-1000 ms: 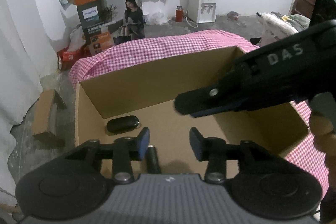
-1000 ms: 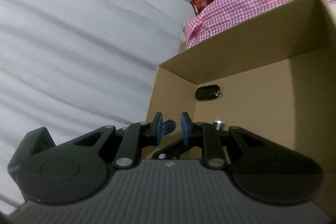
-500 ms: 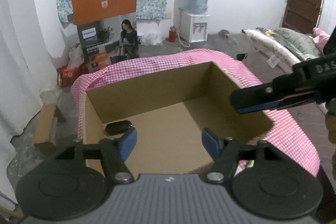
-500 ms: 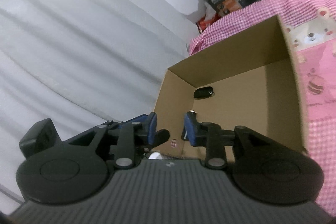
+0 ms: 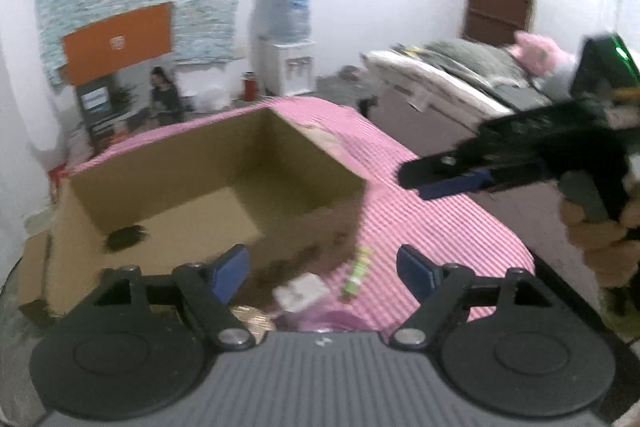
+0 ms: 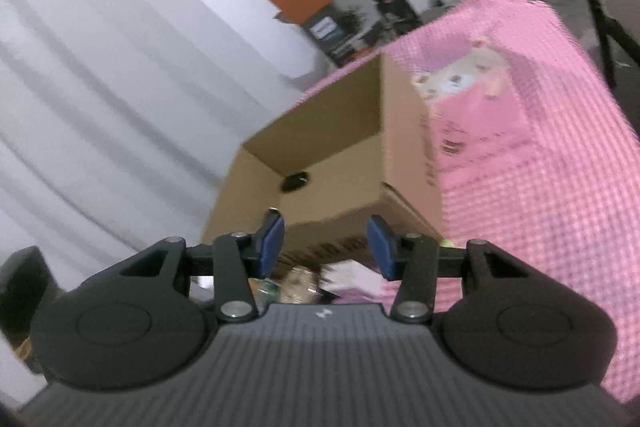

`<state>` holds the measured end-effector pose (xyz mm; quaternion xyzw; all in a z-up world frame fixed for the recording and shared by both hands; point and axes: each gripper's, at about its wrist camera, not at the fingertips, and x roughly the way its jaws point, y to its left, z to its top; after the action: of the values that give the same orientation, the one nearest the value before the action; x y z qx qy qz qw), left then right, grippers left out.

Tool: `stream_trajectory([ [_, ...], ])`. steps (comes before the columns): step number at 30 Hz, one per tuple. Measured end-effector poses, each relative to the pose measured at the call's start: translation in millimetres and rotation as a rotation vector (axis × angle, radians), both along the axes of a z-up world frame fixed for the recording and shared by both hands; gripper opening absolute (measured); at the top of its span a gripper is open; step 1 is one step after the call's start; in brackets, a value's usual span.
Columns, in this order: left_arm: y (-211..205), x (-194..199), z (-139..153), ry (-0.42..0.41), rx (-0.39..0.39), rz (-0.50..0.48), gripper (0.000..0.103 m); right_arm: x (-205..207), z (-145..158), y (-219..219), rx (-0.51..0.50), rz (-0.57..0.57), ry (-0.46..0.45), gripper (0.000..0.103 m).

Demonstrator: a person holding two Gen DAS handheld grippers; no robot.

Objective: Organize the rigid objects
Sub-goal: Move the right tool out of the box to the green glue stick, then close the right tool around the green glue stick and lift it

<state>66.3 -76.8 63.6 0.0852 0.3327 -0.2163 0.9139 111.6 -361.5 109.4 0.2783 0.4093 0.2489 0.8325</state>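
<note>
1. Cardboard box (image 5: 132, 215): open-topped, plain brown, standing at the left of the left wrist view on a bench covered with pink checked cloth (image 5: 436, 227). It likely serves as the collecting bin, so it sits with its mouth up and within reach of both grippers.
2. Dark oval object (image 5: 125, 237): black, smooth, rounded, lying flat on the box floor in the lower left corner; too blurred to identify further. Judged already sorted.
3. Loose items: a white blocky piece (image 5: 301, 293) and a slim green-and-white piece (image 5: 358, 271), lying on the cloth just outside the box, low in the centre of the frame. Both appear small and hard-edged, and still unsorted.
4. Left gripper (image 5: 322, 271): jaws opening, already wide, nothing between them; it hangs over the loose items, probably for a pick.
5. Right gripper (image 6: 326, 247): jaws opening, partly spread, empty; it aims at the box's near corner.
</note>
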Motion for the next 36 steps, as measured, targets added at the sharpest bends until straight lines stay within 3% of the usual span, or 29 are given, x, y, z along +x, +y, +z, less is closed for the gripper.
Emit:
stream_trajectory([
  [8, -59.4, 2.0, -53.6, -0.014, 0.131, -0.077, 0.077, 2.6, -65.2, -12.1, 0.013, -0.057, 0.125, 0.044],
  [16, -85.3, 28.6, -87.8, 0.028, 0.211, -0.073, 0.055, 28.6, -107.9, -0.5, 0.054, -0.059, 0.227, 0.030],
  [18, -88.1, 36.3, -94.4, 0.042, 0.234, -0.066, 0.045, 35.5, -116.8, 2.2, 0.061, -0.053, 0.249, 0.028],
  [27, -97.3, 66.8, -112.0, 0.137, 0.261, -0.043, 0.031, 54.0, -137.1, 9.7, 0.052, -0.051, 0.291, 0.024],
  [36, -99.0, 60.9, -112.2, 0.156, 0.239, -0.081, 0.028, 50.7, -139.7, -1.5, 0.049, -0.063, 0.299, 0.023],
])
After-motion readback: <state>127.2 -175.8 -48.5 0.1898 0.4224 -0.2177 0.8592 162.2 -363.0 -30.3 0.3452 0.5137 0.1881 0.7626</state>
